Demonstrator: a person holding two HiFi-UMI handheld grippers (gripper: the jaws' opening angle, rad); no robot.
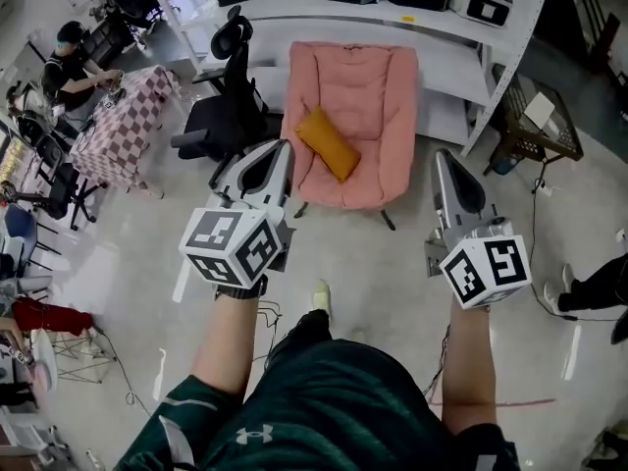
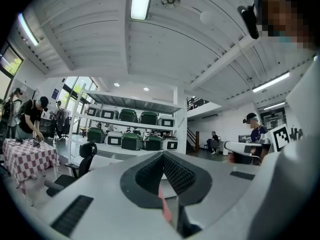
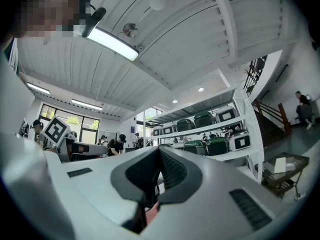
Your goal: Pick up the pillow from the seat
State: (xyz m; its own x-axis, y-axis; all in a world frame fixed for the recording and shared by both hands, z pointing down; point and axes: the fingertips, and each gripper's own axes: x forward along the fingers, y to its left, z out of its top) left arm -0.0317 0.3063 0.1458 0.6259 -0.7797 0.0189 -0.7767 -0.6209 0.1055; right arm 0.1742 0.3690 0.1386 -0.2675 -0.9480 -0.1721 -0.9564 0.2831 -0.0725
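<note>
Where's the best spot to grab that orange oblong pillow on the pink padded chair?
The orange oblong pillow lies diagonally on the pink padded chair. Probably pinch across its narrow middle, coming from above at the chair's open front, jaws turned to span the short width.

Under Armour logo (image 1: 253, 436) on the person's green shirt (image 1: 329, 391)

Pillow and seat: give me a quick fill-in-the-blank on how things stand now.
The orange pillow lies on the ____ seat.
The left gripper and right gripper both have jaws ____, holding nothing.
In the head view, the black office chair stands at the seat's ____ side.
Missing: pink; shut; left.
</note>
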